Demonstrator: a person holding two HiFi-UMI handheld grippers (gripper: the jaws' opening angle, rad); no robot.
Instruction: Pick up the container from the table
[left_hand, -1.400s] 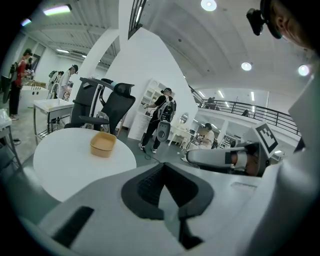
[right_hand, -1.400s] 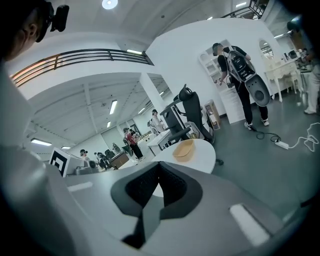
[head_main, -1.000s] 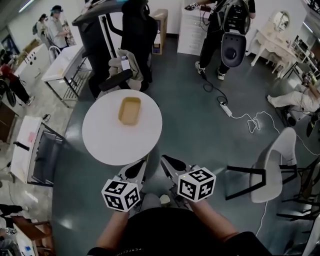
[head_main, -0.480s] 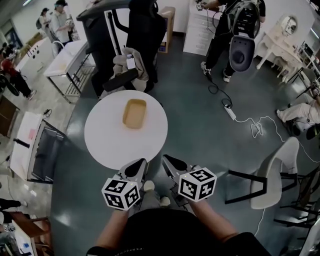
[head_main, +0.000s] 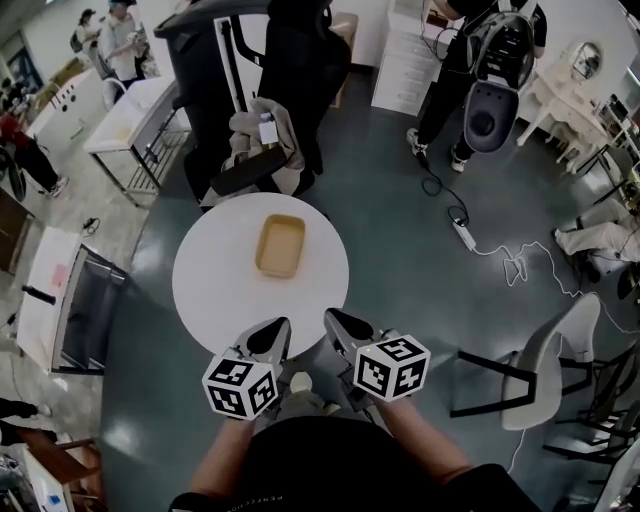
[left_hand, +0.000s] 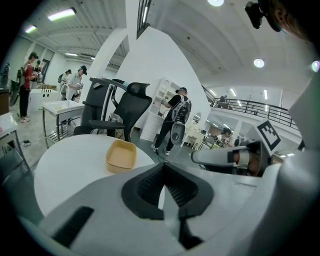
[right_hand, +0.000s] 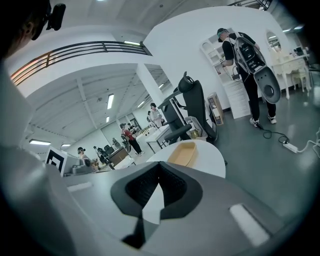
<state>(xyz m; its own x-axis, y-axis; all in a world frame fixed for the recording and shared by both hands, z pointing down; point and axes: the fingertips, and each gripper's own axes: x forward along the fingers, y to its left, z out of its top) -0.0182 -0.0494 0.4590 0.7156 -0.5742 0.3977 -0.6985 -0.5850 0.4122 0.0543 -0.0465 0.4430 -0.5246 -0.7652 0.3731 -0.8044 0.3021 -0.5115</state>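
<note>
My left gripper (head_main: 274, 332) and right gripper (head_main: 336, 323) are closed, empty. Unopened, they'd likely shove the twelve-o'clock container (head_main: 281, 245) across the table (head_main: 210, 290).

dark, glossy grey-green floor (head_main: 400, 270) with a round white table (head_main: 215, 290) in the middle and a black office chair (head_main: 300, 70) just beyond its far edge. to the right, a white chair (head_main: 545, 360) near and a white drawer cabinet (head_main: 405, 65) far; far left, a long white table (head_main: 120, 120). white walls (left_hand: 150, 70), a railed balcony (right_hand: 85, 52), ceiling strip lights (left_hand: 62, 14) overhead.
</note>
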